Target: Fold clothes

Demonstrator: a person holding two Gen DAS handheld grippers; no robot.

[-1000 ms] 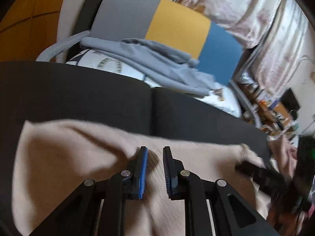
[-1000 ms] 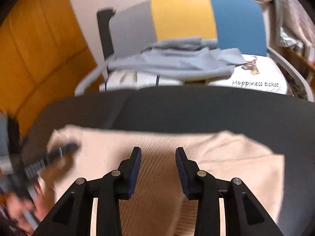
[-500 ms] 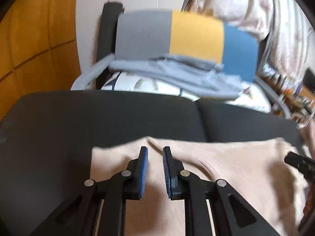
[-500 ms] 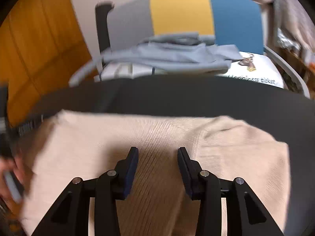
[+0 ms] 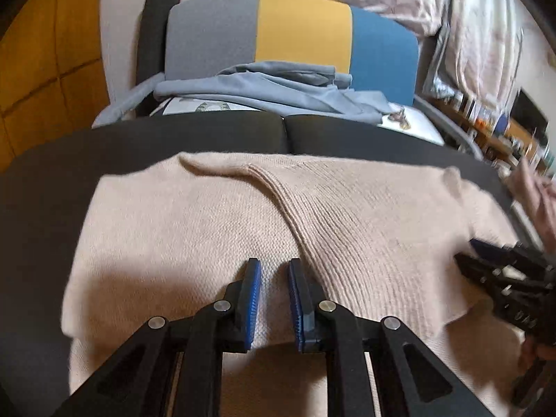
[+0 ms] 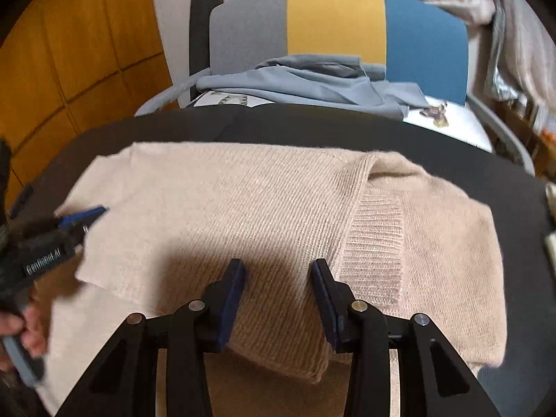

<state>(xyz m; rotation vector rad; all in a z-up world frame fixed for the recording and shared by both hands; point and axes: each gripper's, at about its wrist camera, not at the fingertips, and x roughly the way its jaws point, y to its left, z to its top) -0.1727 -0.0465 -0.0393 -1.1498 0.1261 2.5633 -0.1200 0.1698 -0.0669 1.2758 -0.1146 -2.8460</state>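
Observation:
A beige knit sweater (image 5: 215, 215) lies folded on a black padded surface (image 5: 52, 187); a sleeve (image 6: 278, 215) is laid across its body. My left gripper (image 5: 272, 271) hovers over the sweater's near part, jaws a narrow gap apart and empty. It also shows at the left edge of the right wrist view (image 6: 80, 217). My right gripper (image 6: 278, 271) is open and empty just above the folded sleeve, and shows at the right edge of the left wrist view (image 5: 486, 253).
Behind the black surface stands a chair (image 5: 299, 31) with a grey, yellow and blue back, holding a grey-blue garment (image 5: 278, 87) on a white printed one. Orange wooden panels (image 6: 69, 52) are at the left, cluttered shelves (image 5: 504, 128) at the right.
Both grippers have pulled back toward the near side of the sweater. The sleeve now lies folded across the body. The right gripper's jaws have opened wider.

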